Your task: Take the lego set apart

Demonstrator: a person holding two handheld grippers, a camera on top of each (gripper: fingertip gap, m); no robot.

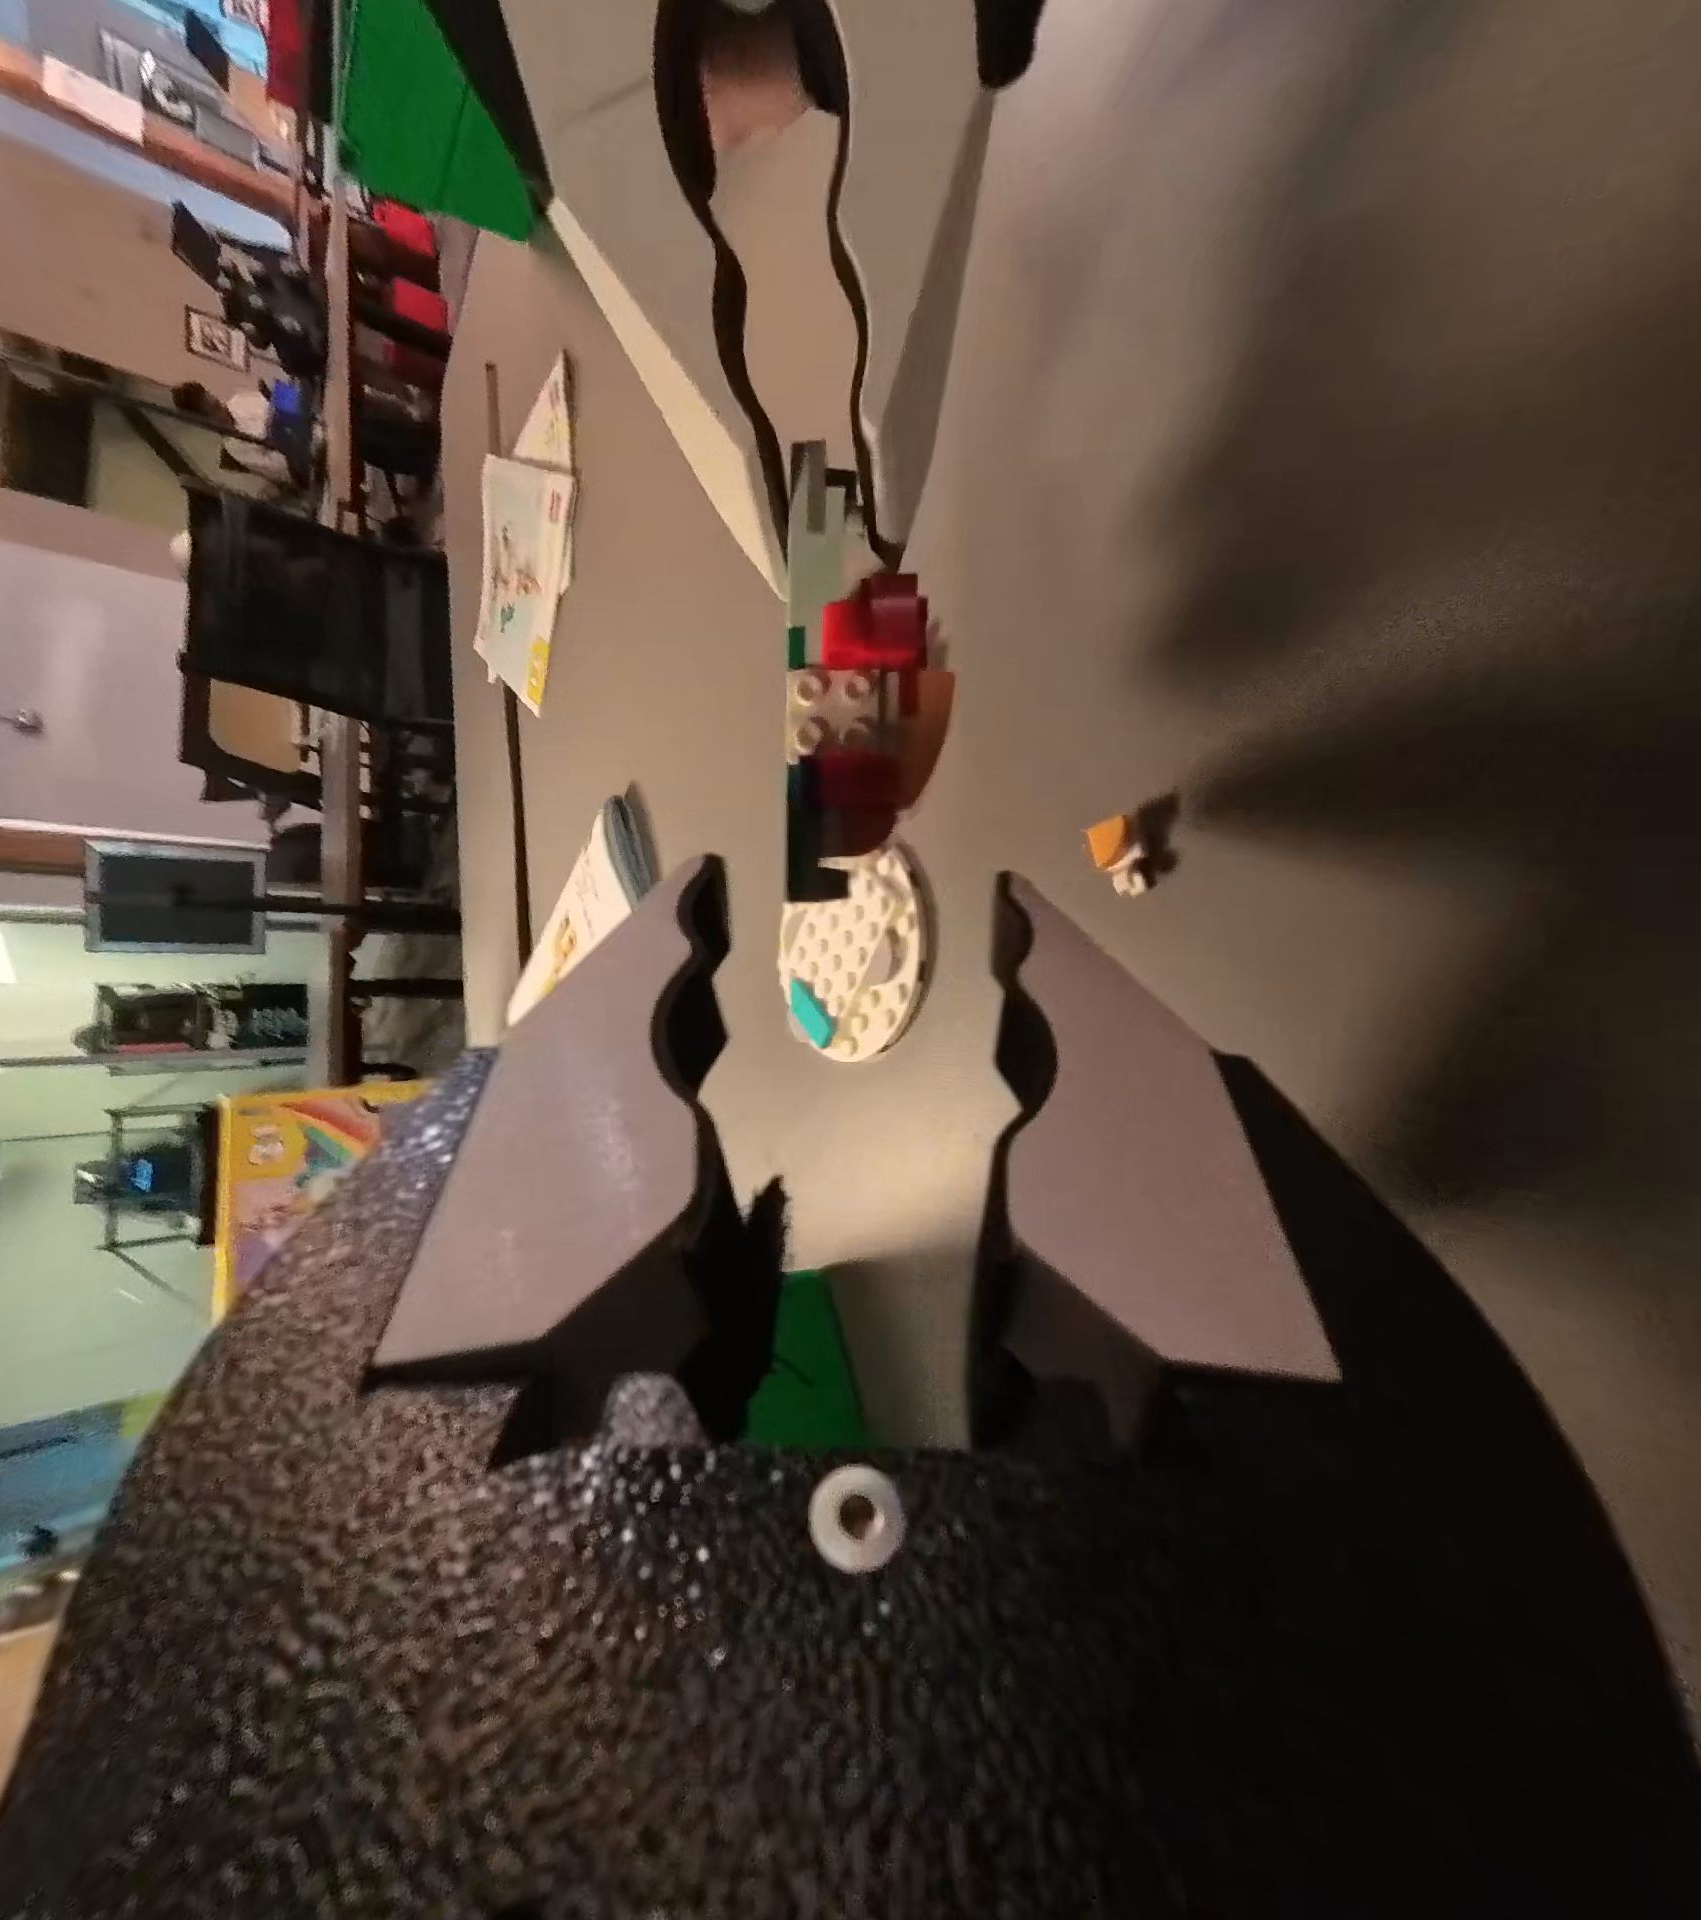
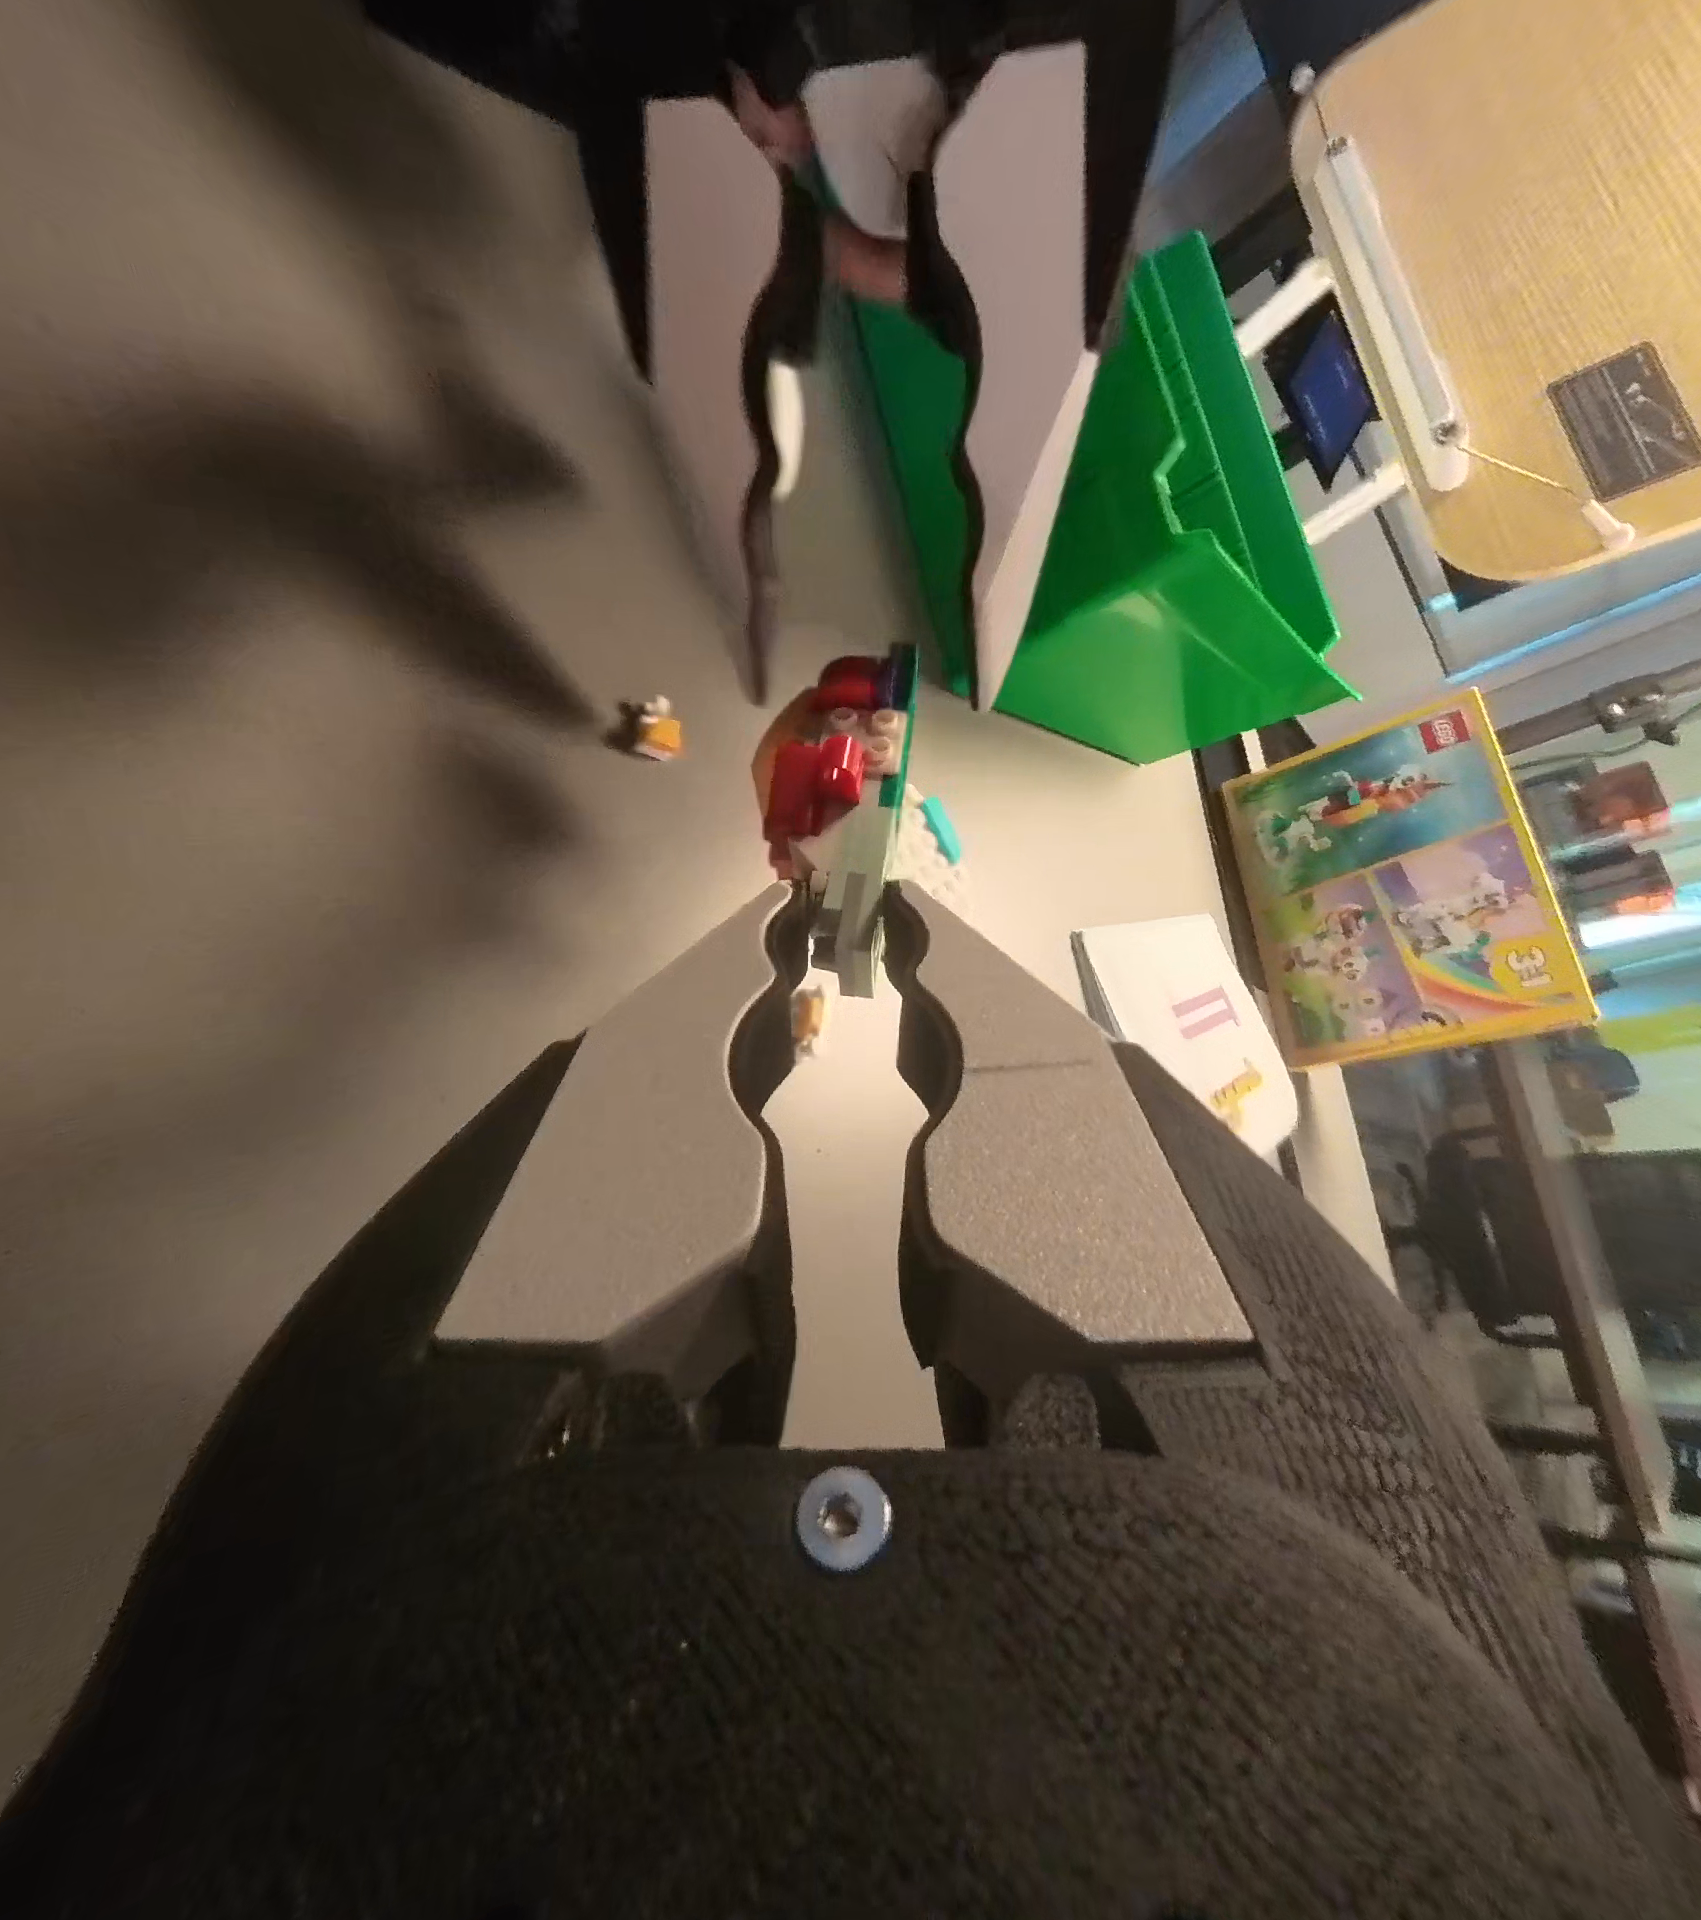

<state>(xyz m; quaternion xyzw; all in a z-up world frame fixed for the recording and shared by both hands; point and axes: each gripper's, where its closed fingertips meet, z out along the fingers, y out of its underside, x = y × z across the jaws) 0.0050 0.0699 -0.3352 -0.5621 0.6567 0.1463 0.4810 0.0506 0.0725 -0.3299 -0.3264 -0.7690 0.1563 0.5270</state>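
Observation:
The lego build (image 2: pixel 815 769), made of red, brown and tan bricks on a thin green and pale green plate, is held just above the grey table (image 2: pixel 202 935). My right gripper (image 2: pixel 838 899) is shut on the pale green end of the plate. It also shows in the left wrist view (image 1: pixel 825 488), at the far end of the build (image 1: pixel 861 717). My left gripper (image 1: pixel 861 894) is open and empty, just short of the build's near end, with a white round studded plate (image 1: pixel 856 966) between its fingertips. In the right wrist view the left gripper (image 2: pixel 867 691) is beyond the build.
A small orange and white piece (image 1: pixel 1121 847) lies loose on the table beside the build, and another small orange piece (image 2: pixel 810 1013) lies under my right fingers. A green bin (image 2: pixel 1137 571), the yellow lego box (image 2: pixel 1397 883) and booklets (image 1: pixel 524 551) stand along the table's edge. The left gripper's tips are roughly 6 centimeters from the right gripper's.

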